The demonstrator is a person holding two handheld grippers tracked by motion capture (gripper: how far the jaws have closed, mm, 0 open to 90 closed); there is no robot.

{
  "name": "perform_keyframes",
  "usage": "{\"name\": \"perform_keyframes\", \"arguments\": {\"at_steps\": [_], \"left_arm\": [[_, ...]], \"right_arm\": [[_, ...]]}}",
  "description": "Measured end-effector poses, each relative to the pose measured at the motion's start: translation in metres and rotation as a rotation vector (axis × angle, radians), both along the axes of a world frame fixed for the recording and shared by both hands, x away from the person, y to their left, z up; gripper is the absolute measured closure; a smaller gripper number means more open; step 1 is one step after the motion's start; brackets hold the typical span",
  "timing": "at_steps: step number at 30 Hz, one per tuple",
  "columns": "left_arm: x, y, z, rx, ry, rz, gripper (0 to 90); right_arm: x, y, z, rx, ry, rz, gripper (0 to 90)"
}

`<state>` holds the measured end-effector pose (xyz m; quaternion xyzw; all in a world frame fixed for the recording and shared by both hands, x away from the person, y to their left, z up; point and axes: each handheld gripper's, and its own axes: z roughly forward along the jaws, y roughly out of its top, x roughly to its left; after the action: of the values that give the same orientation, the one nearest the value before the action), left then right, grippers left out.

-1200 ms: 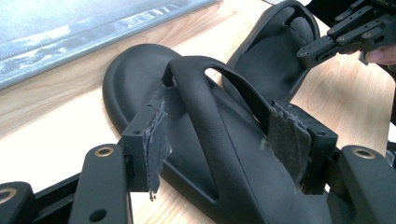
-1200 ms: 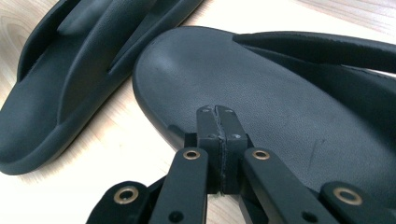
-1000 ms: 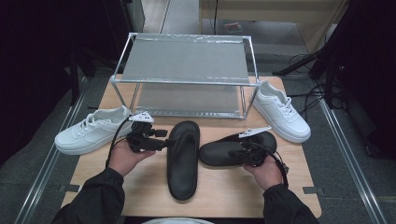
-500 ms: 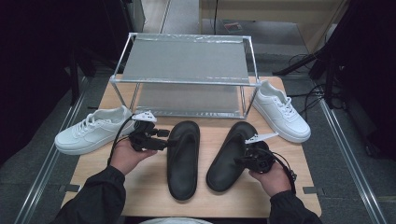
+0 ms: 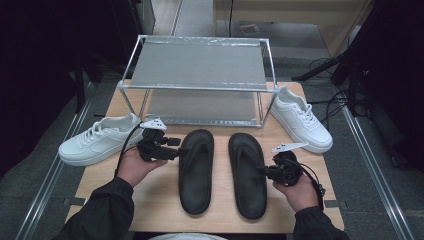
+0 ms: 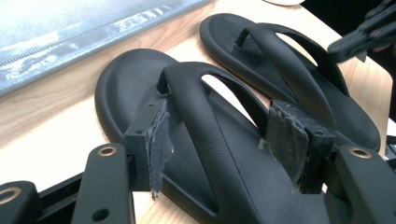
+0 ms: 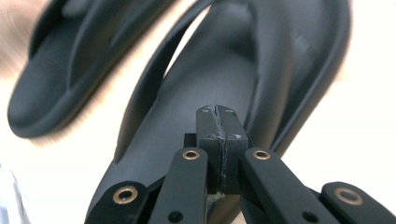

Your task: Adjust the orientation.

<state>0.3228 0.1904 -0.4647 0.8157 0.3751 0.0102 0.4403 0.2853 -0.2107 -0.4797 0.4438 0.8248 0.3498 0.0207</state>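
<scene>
Two black flip-flops lie side by side on the wooden table (image 5: 155, 205), toes toward the rack. My left gripper (image 5: 179, 150) (image 6: 219, 135) reaches in from the left, its jaws open around the strap of the left flip-flop (image 5: 196, 185) (image 6: 126, 84). They have just been closing a little, and a gap still shows beside the strap. My right gripper (image 5: 264, 171) (image 7: 218, 112) is shut, pads together, low over the right edge of the right flip-flop (image 5: 247, 192) (image 7: 201, 74). Nothing shows between its pads. The left flip-flop (image 7: 46, 93) lies beyond it.
A metal two-shelf rack (image 5: 200, 65) stands at the back of the table. One white sneaker (image 5: 95, 145) lies at the left edge and another (image 5: 302, 122) at the right of the rack. Cables run on the floor at the right.
The right flip-flop has swung from lying crosswise to lying parallel with the left one. My right gripper moved with it, down and to the right. The left gripper kept its place.
</scene>
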Motion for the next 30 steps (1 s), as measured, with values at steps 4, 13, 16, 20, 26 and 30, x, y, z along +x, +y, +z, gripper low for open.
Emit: {"name": "perform_keyframes", "arguments": {"at_steps": [4,13,16,20,26,30], "left_arm": [[0.000,-0.001,-0.001,0.010,0.001,-0.005,40.2],[0.000,-0.002,-0.001,0.016,0.003,-0.006,40.2],[0.000,-0.001,-0.001,0.019,0.006,-0.008,40.1],[-0.001,-0.001,-0.001,0.023,-0.002,-0.005,40.4],[-0.004,0.002,-0.002,0.029,-0.011,-0.004,41.2],[-0.008,0.006,-0.002,0.032,-0.014,0.002,41.4]], "right_arm": [[-0.002,-0.011,0.004,0.008,-0.033,-0.030,83.6],[0.003,-0.016,-0.004,-0.003,-0.013,-0.054,71.7],[0.010,-0.012,-0.009,0.000,-0.003,-0.058,68.6],[0.013,-0.005,-0.011,-0.025,-0.008,-0.047,68.9],[0.018,0.003,-0.009,-0.050,-0.018,-0.090,75.2],[0.023,0.012,-0.008,-0.057,-0.024,-0.112,77.0]]}}
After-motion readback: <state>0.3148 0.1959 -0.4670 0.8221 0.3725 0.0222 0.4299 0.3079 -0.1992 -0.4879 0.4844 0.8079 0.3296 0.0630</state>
